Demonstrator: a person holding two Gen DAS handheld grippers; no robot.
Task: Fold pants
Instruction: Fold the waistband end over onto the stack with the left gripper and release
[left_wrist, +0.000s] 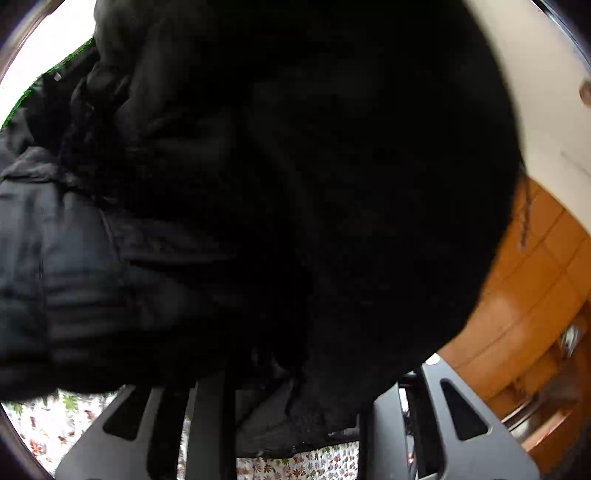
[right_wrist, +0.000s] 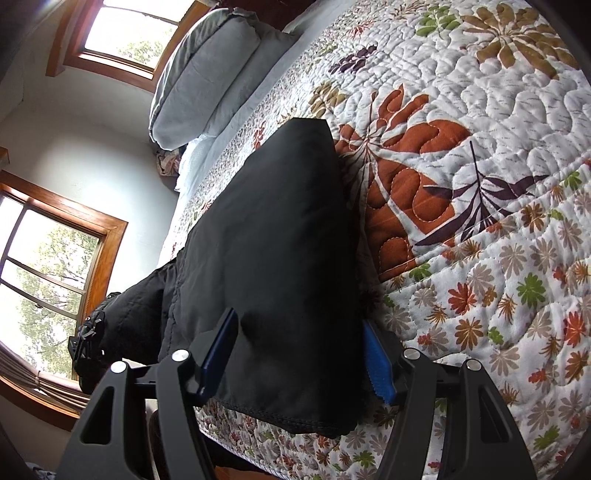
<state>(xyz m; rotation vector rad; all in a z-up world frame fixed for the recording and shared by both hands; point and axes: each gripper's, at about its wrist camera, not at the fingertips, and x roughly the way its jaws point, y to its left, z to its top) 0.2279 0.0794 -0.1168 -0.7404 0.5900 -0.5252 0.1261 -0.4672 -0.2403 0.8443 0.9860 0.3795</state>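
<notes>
On the quilt (right_wrist: 480, 184), right tool (right_wrist: 306, 354) stands spread around black pants (right_wrist: 280, 240); left tool's (left_wrist: 295, 424) grip hidden.

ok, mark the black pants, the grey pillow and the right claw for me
black pants (right_wrist: 280, 229): right wrist view, middle of the flat leg panel on the quilt.
grey pillow (right_wrist: 207, 74): right wrist view, centre of its broad face.
right claw (right_wrist: 299, 354): right wrist view, midway between the blue-padded fingertips, over the pants hem.

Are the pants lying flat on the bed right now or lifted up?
Partly lifted. One end of the black pants lies on the floral quilt; the other bunches up off it at the left gripper.
</notes>
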